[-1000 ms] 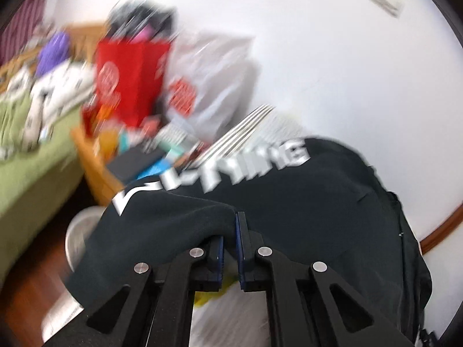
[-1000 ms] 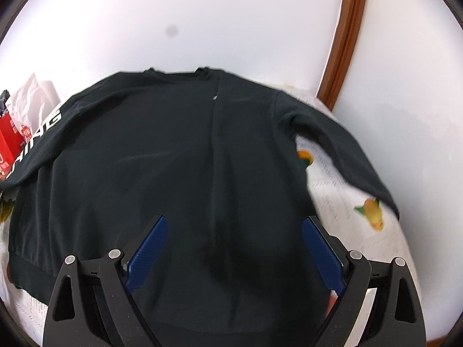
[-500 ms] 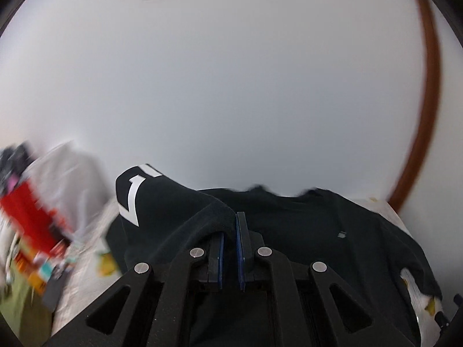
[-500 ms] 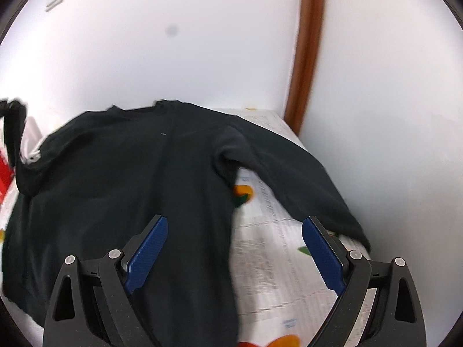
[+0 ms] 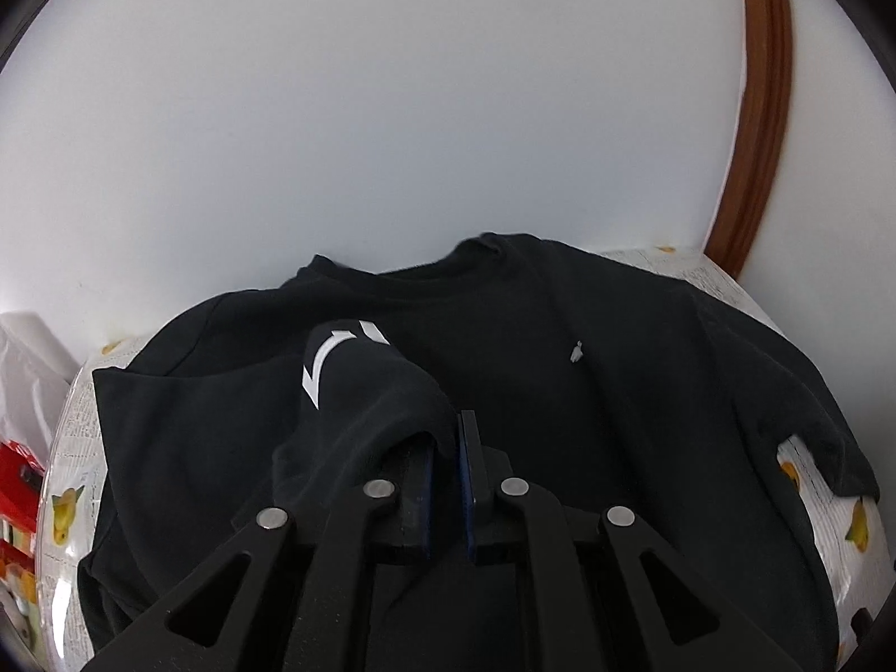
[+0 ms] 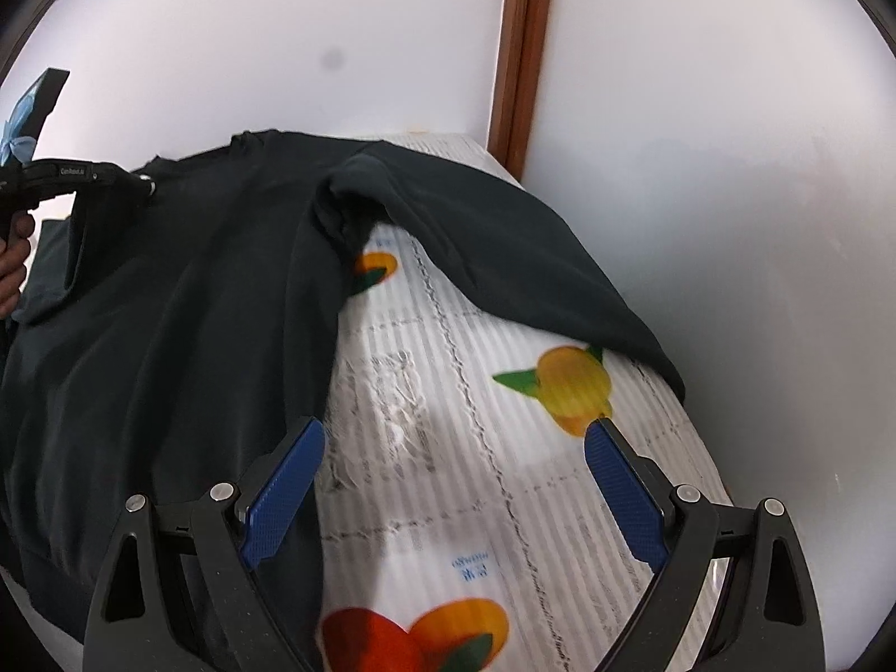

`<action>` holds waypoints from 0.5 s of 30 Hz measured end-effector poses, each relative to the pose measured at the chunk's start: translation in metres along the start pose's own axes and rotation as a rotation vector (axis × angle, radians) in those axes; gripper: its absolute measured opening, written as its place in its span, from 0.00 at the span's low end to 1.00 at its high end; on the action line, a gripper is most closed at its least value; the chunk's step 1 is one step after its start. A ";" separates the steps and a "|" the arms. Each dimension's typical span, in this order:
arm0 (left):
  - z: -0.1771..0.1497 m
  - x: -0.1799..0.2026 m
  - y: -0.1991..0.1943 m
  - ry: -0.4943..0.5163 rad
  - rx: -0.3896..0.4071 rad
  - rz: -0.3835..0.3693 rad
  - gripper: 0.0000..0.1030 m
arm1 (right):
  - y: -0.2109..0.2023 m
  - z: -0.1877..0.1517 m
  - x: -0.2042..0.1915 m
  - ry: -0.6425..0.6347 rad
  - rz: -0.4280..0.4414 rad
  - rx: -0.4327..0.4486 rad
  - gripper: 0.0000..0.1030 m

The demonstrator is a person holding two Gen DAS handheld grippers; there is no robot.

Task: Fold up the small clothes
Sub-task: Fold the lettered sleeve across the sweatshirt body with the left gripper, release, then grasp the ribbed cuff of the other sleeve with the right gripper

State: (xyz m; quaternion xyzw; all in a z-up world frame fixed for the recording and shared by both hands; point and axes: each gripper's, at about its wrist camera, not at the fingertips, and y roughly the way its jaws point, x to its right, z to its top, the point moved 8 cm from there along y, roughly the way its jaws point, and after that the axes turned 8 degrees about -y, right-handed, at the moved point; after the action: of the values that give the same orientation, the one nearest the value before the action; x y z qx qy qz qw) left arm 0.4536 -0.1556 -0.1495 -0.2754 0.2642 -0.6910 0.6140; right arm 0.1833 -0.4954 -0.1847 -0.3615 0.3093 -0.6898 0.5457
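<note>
Your left tongs (image 5: 446, 448) – jaws opening – pinch the sweatshirt (image 5: 560, 392) sleeve over its chest; right tongs (image 6: 453, 481) spread above the tablecloth (image 6: 448, 448) beside its hem.

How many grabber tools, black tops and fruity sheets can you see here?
Grippers: 2 (left gripper, right gripper)
Black sweatshirt: 1
Fruit-print sheet: 1
Total: 4

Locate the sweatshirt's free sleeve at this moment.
In the right wrist view, the free sleeve lies spread across the fruit-print cover, running toward the white wall, ahead of the open right gripper.
</note>
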 end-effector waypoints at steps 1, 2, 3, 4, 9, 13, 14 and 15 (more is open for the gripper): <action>-0.001 0.003 -0.005 0.005 -0.001 -0.011 0.21 | -0.001 -0.001 0.000 -0.001 -0.002 -0.001 0.90; -0.001 0.005 -0.012 0.011 0.005 -0.030 0.38 | -0.002 -0.001 0.000 -0.002 -0.002 -0.001 0.90; 0.000 0.007 -0.021 0.016 0.017 -0.049 0.49 | -0.003 0.000 -0.002 -0.001 -0.001 0.002 0.90; 0.002 0.008 -0.033 0.016 0.042 -0.064 0.69 | -0.008 0.001 -0.003 -0.003 0.001 0.008 0.90; 0.008 -0.020 -0.109 0.014 0.153 -0.078 0.75 | -0.033 0.019 -0.025 -0.033 0.027 0.056 0.90; 0.003 -0.072 -0.145 -0.055 0.168 -0.052 0.77 | -0.051 0.045 -0.058 -0.076 0.062 0.108 0.87; 0.001 -0.088 -0.148 -0.072 0.167 -0.030 0.77 | -0.054 0.053 -0.068 -0.089 0.063 0.124 0.76; -0.002 -0.106 -0.150 -0.091 0.164 -0.001 0.77 | -0.057 0.061 -0.078 -0.103 0.068 0.137 0.66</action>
State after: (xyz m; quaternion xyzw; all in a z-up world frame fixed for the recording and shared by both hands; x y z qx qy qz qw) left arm 0.3570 -0.0343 -0.0518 -0.2554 0.1785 -0.6972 0.6456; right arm 0.2157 -0.4090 -0.1173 -0.3479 0.2450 -0.6708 0.6074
